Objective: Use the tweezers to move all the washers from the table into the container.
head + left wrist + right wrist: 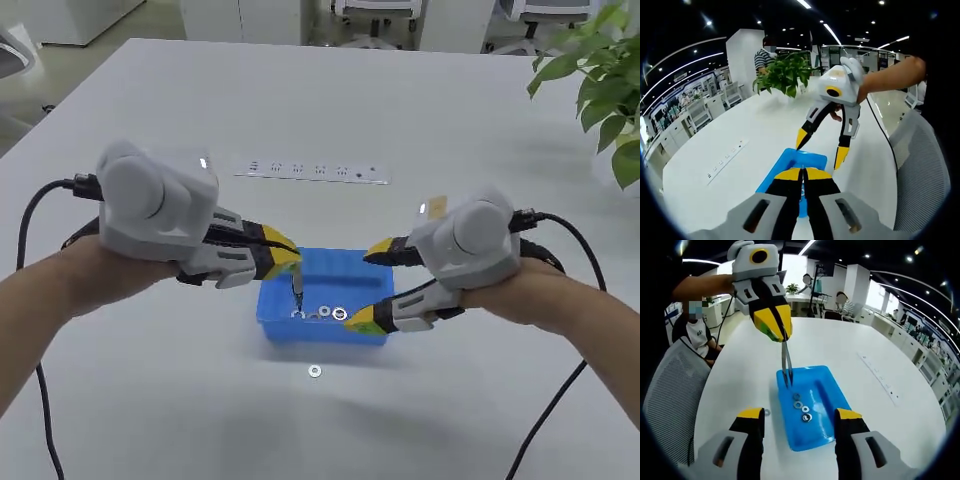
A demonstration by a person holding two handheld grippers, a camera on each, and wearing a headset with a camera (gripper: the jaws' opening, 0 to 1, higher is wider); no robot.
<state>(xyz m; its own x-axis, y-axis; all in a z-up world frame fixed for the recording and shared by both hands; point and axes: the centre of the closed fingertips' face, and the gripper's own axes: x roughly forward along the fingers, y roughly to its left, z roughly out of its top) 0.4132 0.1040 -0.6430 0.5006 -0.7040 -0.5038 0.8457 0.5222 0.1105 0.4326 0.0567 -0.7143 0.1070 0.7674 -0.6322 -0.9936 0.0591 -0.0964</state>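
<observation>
Over the container (350, 268), we are clamping the left tongs (283, 257) on the tweezers (297, 288), tips down by the washers (322, 315) inside. We are holding the right tongs (369, 287) apart; one washer (315, 371) is lying on the near worktop (200, 120).

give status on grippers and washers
Left gripper shut on tweezers, tips over blue container. Right gripper open at its end. One washer on table, nothing blocking.

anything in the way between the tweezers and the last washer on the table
Only the low front wall of the blue plastic container: the thin metal tweezers in the shut left gripper point down inside it, while the small silver washer lies on the white table just outside.
</observation>
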